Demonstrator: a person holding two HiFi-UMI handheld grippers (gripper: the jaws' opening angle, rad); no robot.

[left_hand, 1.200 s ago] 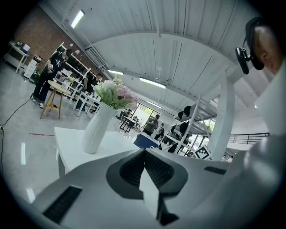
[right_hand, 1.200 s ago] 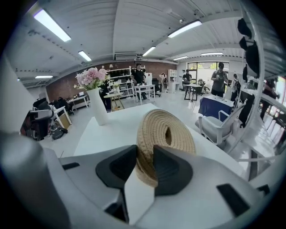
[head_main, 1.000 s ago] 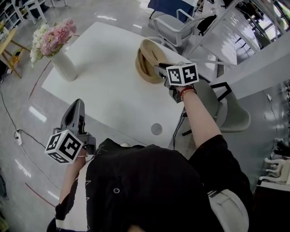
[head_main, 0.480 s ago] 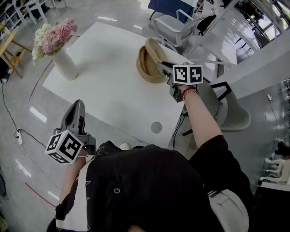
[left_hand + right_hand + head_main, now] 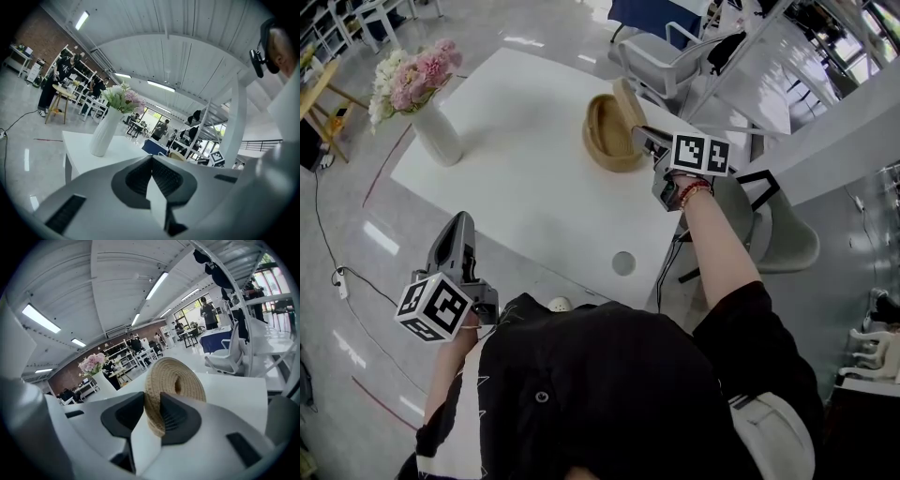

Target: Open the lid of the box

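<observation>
Holding the round woven straw lid edge-on beside its shallow round woven straw box, we grip it in the right gripper, whose fingers are closing on the rim pinched between them. A hold at the rim, we judge, lets the lid swing up like a hatch rather than drag across the weave. From the head view the lid stands tilted at the far-right side of the box, its lower edge close to the box rim, though we cannot tell whether the two touch. The box sits near the right end of the white bench, its hollow open to view. The left gripper hangs low off the near edge of the bench, well apart from the box, its fingers pressed together on nothing; we take it the box needs no second hold. A white ribbed vase of pink flowers stands at the far-left corner, away from the work. The opening looks all but done to us, with only the setting-down of the lid left.
</observation>
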